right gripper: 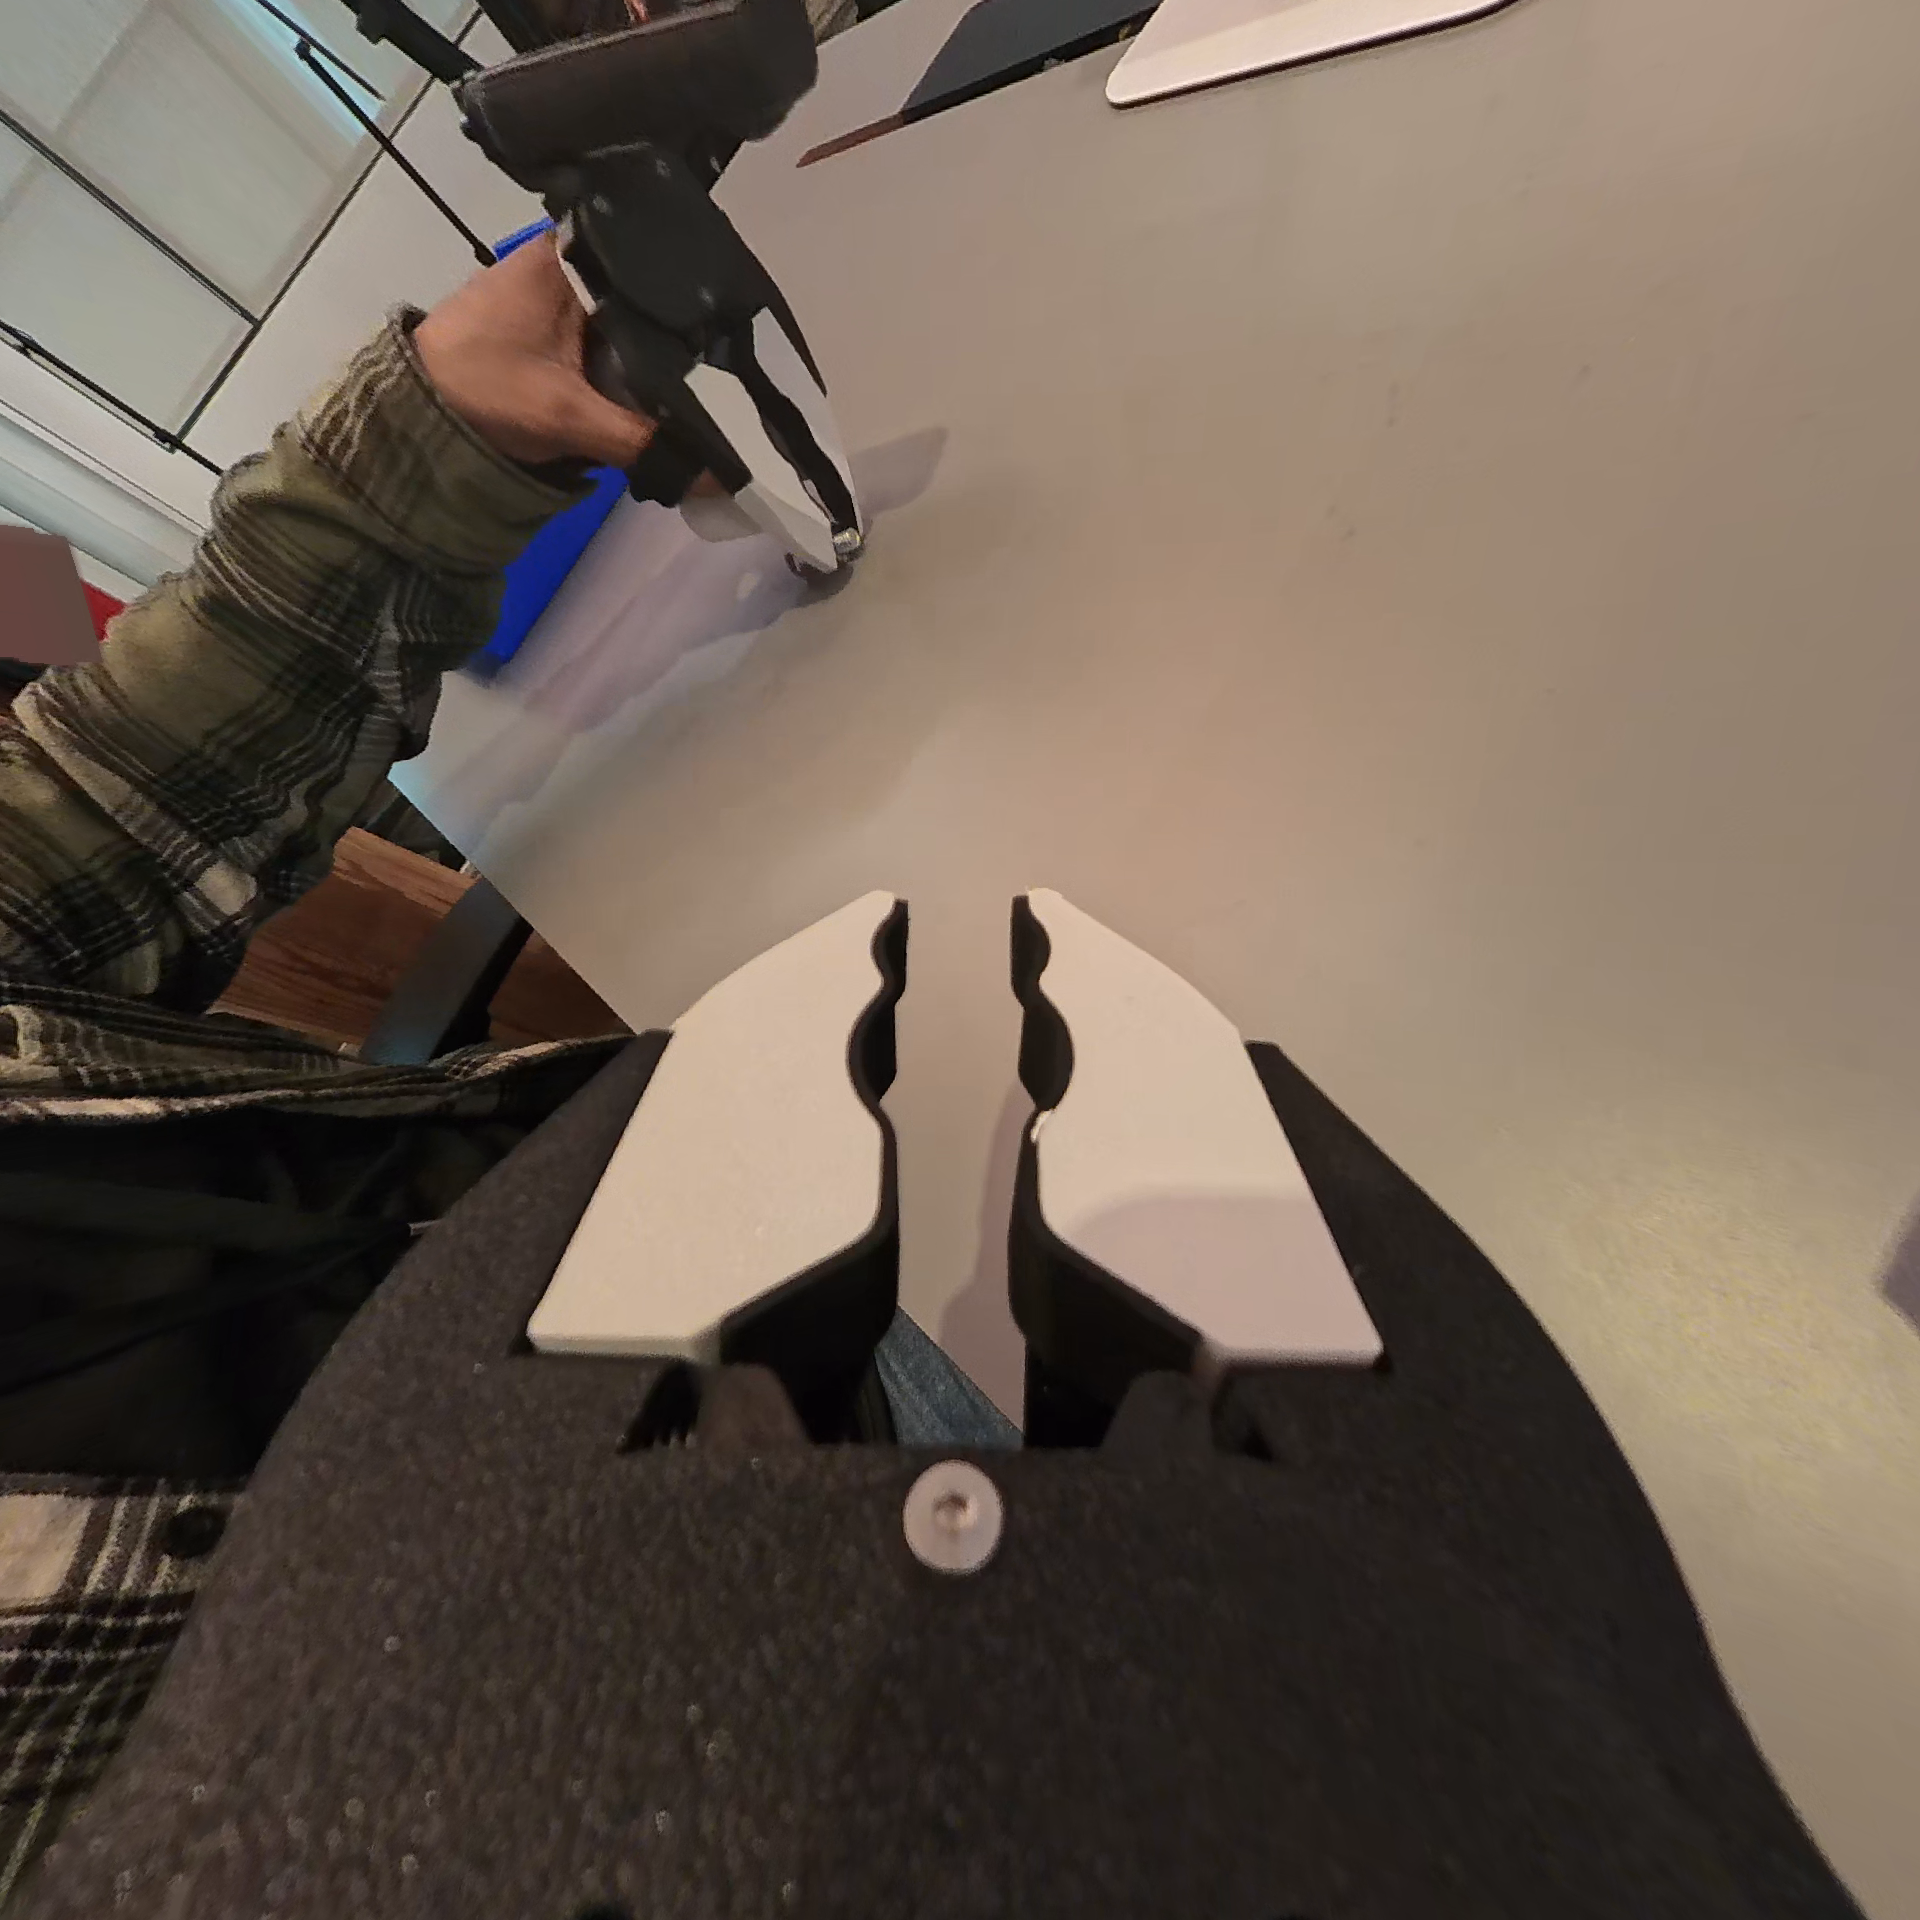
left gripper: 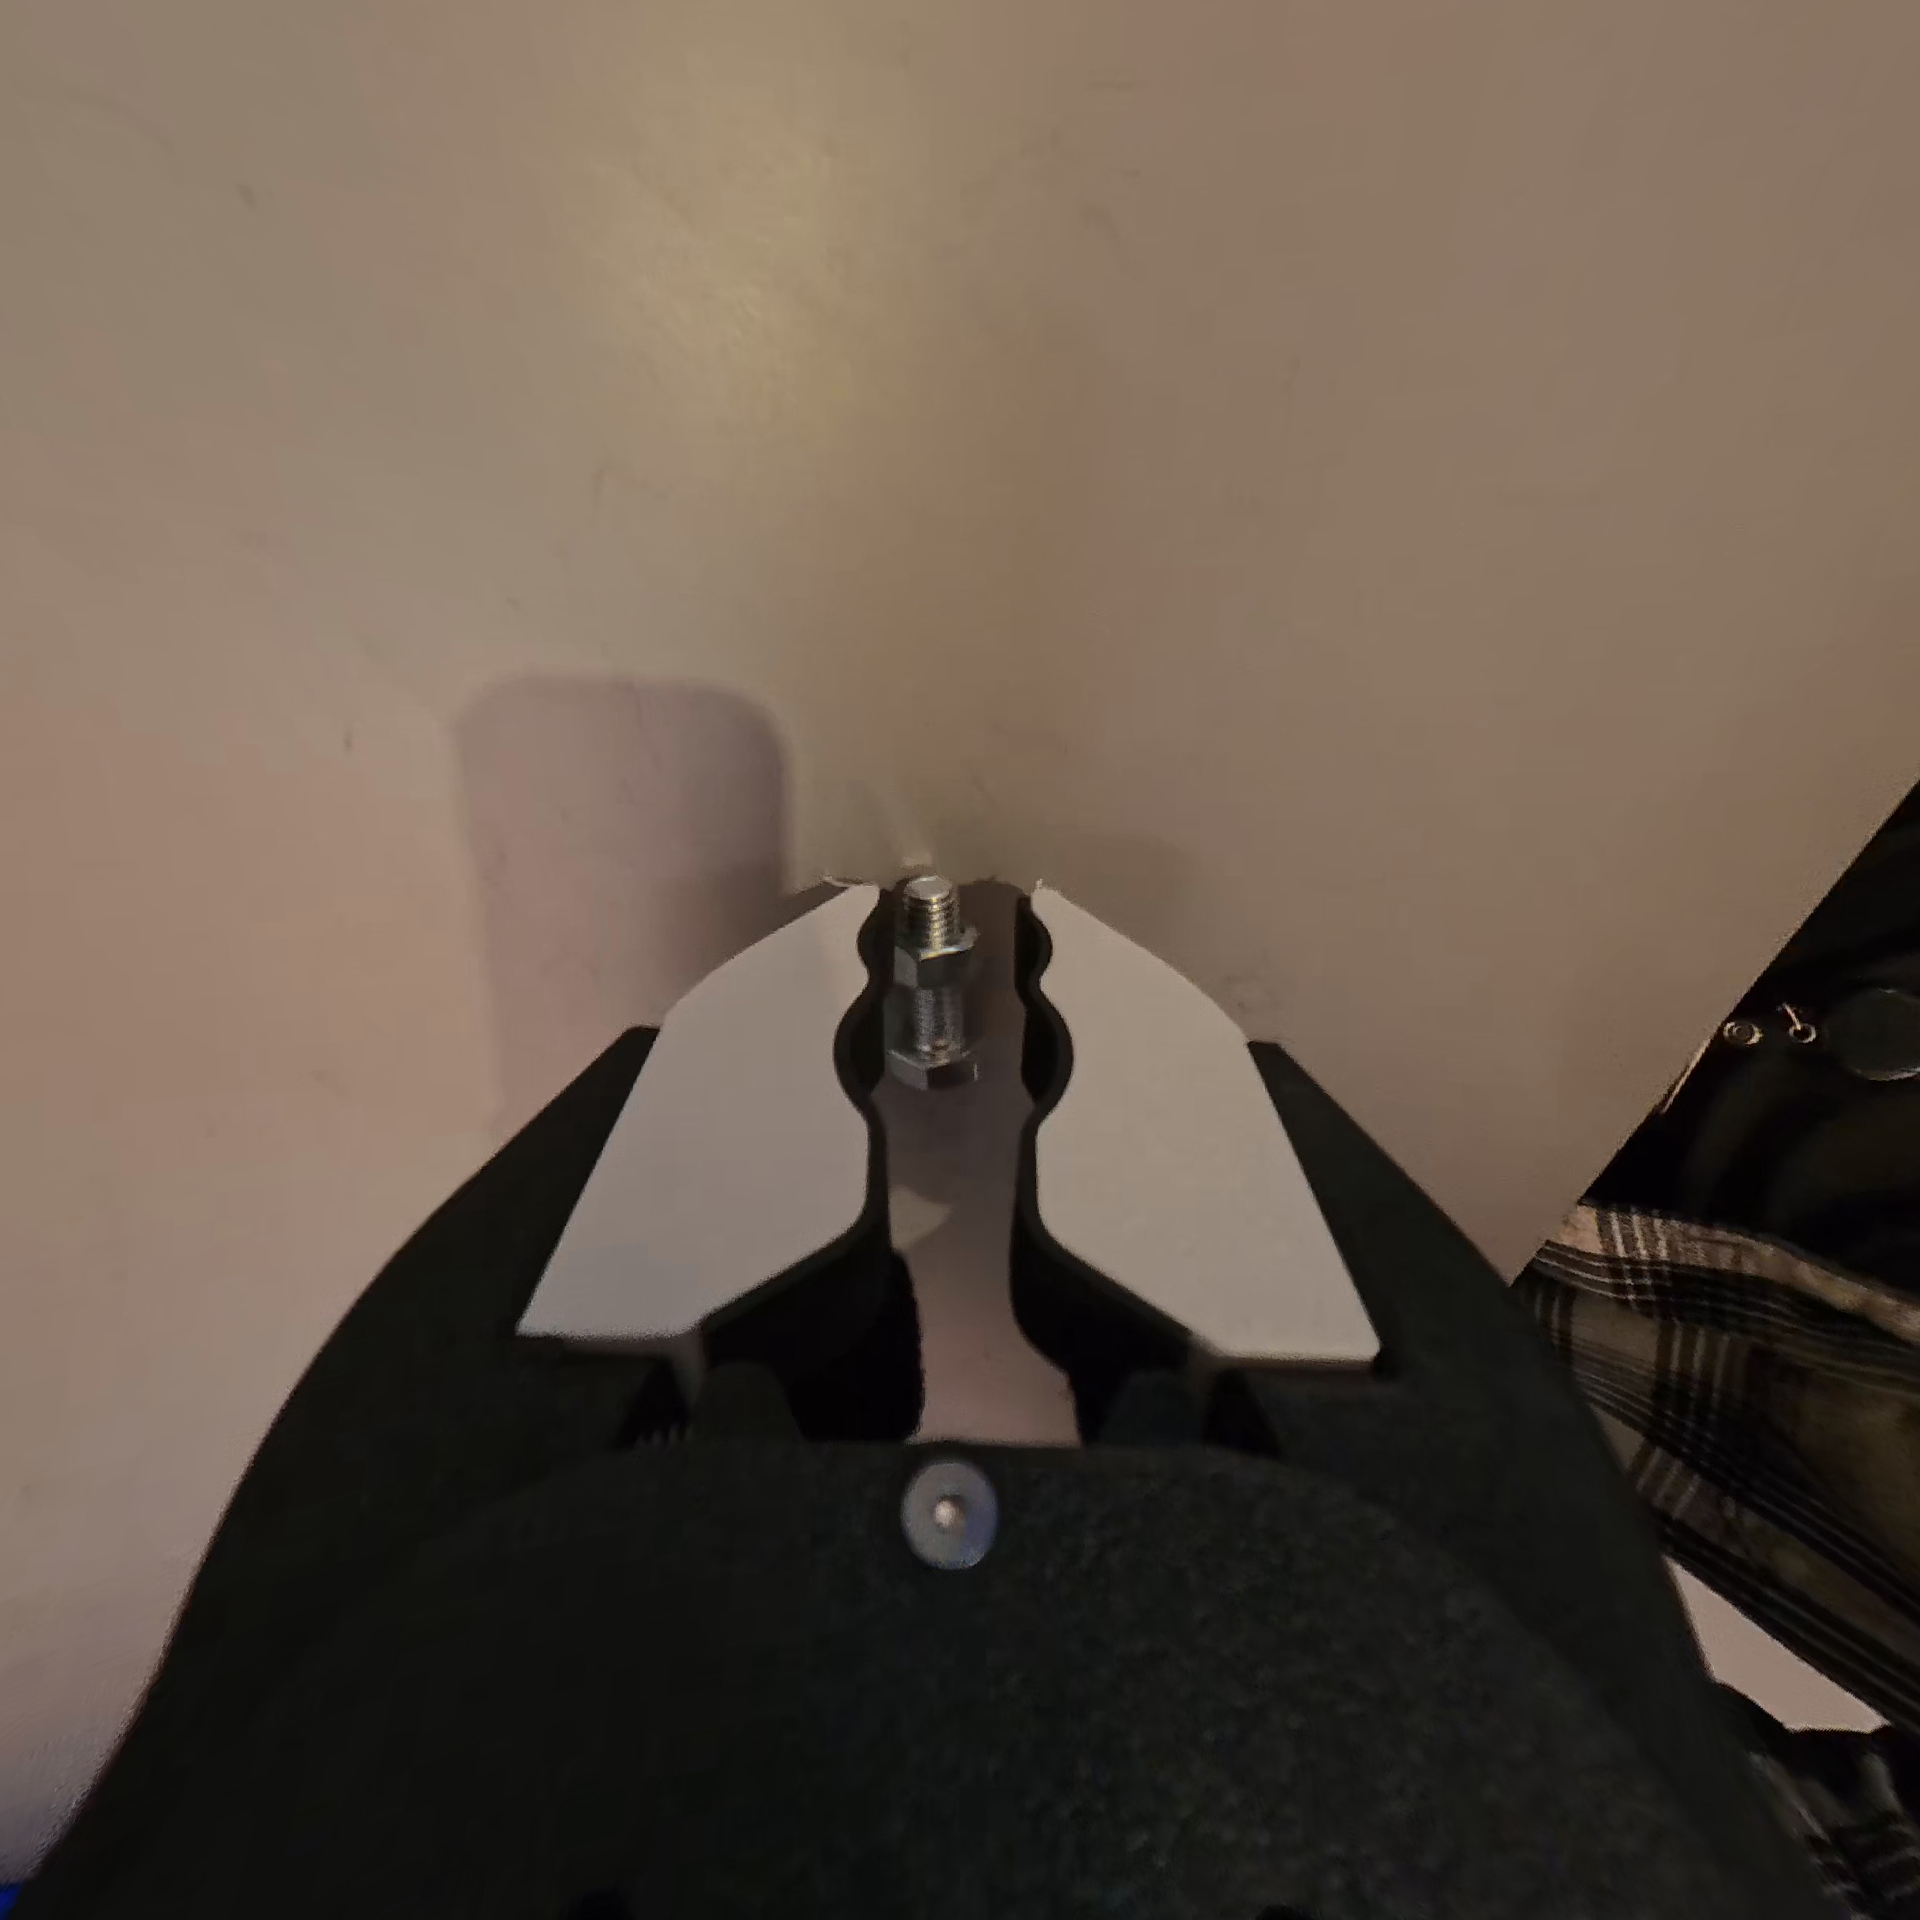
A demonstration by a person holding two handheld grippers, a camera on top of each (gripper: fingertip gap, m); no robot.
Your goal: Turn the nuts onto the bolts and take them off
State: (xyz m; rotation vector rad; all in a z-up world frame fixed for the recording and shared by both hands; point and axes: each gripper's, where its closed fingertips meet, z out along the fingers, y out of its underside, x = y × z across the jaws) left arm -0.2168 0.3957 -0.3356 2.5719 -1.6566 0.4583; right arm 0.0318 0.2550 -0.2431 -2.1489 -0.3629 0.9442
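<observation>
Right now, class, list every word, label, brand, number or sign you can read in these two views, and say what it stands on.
None can be read. The bolt and its nut, the left gripper, the right gripper, the table and the plaid sleeve show no legible writing.
</observation>
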